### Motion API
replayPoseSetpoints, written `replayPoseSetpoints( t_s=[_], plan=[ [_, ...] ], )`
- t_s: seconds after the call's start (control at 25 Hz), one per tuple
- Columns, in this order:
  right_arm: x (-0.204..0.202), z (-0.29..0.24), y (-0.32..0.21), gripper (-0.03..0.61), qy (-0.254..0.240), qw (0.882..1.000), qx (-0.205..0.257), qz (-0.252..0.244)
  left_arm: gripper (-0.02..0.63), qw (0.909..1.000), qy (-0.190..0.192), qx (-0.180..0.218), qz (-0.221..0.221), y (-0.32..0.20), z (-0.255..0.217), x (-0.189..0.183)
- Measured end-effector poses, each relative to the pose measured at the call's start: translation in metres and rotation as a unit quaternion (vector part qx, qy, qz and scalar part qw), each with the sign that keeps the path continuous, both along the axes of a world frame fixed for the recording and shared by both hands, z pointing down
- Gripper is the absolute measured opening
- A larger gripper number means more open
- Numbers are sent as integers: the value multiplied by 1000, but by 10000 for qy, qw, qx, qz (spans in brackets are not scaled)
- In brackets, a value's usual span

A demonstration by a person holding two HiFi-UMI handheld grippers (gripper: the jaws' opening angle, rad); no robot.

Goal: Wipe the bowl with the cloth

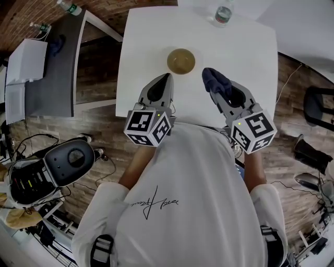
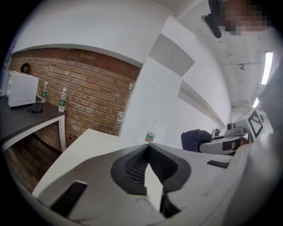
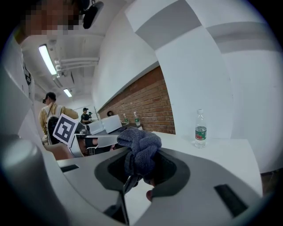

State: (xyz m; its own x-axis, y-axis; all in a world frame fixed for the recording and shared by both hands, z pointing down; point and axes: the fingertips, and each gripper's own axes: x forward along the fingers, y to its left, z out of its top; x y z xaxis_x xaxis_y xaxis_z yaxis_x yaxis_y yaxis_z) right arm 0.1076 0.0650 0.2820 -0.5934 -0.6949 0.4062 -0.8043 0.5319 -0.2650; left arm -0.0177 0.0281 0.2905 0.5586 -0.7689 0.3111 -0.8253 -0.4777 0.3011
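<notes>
Person in a white shirt stands at the near edge of the white table point(image 1: 250, 57). Both arms are tucked close to the body with the elbows bent. The 2 marker cubes sit in front of the chest.

Left gripper point(image 1: 167, 78): points forward across the table, tilted a little down. Jaws are pressed together tip to tip with nothing between them. It is held clear of the tabletop.

Right gripper point(image 1: 219, 93): same forward, slightly downward attitude, level with the left and well apart from it. Jaws are clamped on the dark blue cloth point(image 1: 215, 81). The cloth is bunched into a wad that stands up out of the jaw tips.

Bowl point(image 1: 181, 61): brownish, upright on the table. It sits beyond the grippers and between their 2 lines, nearer the left tips. Neither gripper nor the cloth touches it.

1 water bottle point(image 1: 223, 14) stands at the table's far edge.
</notes>
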Motion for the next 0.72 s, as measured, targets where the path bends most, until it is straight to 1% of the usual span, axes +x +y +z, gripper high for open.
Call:
replayPoseSetpoints(
  t_s=[0.16, 0.36, 0.52, 0.72],
  plan=[
    [-6, 2, -1, 104, 70, 10000, 32, -45, -8, 10000, -80, 16, -25, -1, 0, -5],
    [-12, 6, -1, 104, 167, 9998, 66, -116, -8, 10000, -93, -8, -13, -1, 4, -10],
    [-14, 5, -6, 104, 148, 9998, 47, -92, -9, 9999, -110, -8, -16, -7, 3, -13],
    [-8, 3, -7, 104, 83, 10000, 11, -35, -8, 9999, -161, -5, -14, -9, 1, -6]
  ],
)
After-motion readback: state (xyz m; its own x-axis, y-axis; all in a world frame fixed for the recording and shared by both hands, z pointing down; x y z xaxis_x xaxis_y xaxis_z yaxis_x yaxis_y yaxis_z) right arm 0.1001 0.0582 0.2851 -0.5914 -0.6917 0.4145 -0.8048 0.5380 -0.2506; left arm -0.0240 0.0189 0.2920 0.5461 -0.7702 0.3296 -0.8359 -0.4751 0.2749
